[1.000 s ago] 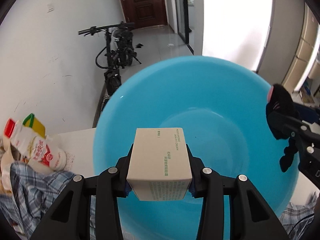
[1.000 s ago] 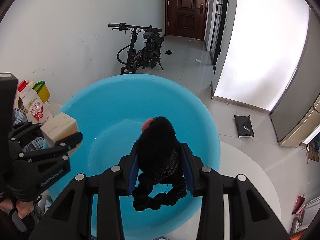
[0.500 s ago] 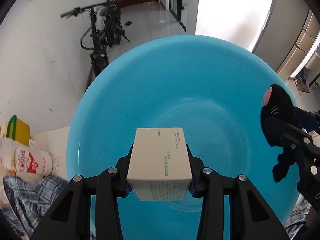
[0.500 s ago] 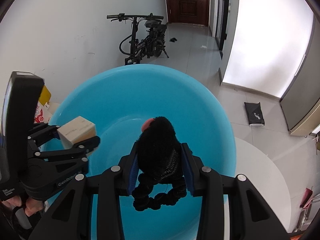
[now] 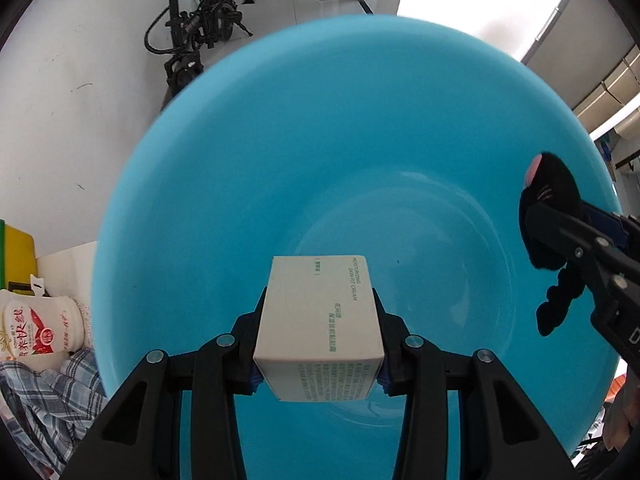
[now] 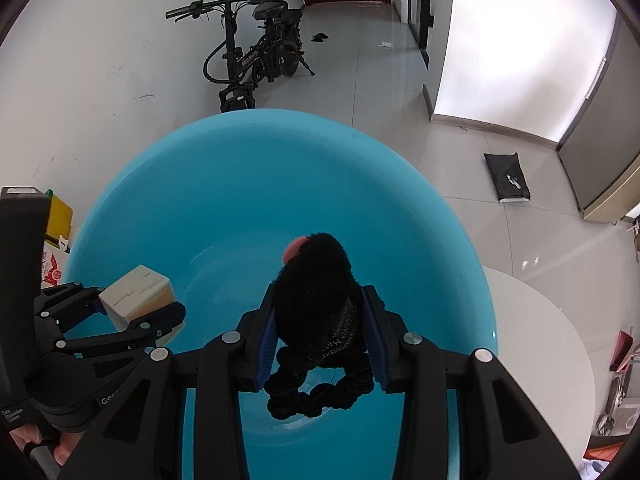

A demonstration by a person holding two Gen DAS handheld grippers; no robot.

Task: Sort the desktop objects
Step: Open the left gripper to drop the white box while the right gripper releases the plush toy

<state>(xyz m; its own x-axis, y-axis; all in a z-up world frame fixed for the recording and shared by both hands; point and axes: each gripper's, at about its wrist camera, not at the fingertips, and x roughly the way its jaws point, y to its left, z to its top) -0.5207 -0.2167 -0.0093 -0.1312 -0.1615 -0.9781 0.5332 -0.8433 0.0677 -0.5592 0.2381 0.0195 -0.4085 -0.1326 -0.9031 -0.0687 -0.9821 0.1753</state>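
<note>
A large blue basin (image 5: 320,128) (image 6: 248,200) fills both views, with nothing lying in it. My left gripper (image 5: 319,344) is shut on a small white cream box (image 5: 320,316), held above the basin's near side; from the right wrist view the same box (image 6: 134,298) and the left gripper (image 6: 136,312) show at the left. My right gripper (image 6: 320,336) is shut on a black plush toy with a pink spot (image 6: 316,288), also over the basin. In the left wrist view the toy (image 5: 548,216) hangs at the right edge.
A milk bottle with red print (image 5: 40,328), a yellow container (image 5: 16,248) and a plaid cloth (image 5: 44,400) lie left of the basin. The white round table (image 6: 552,360) shows at the right. A black bicycle (image 6: 252,52) stands on the floor beyond.
Both grippers have tilted downward and moved forward over the basin, which now fills more of each view. The box and the toy stay gripped.
</note>
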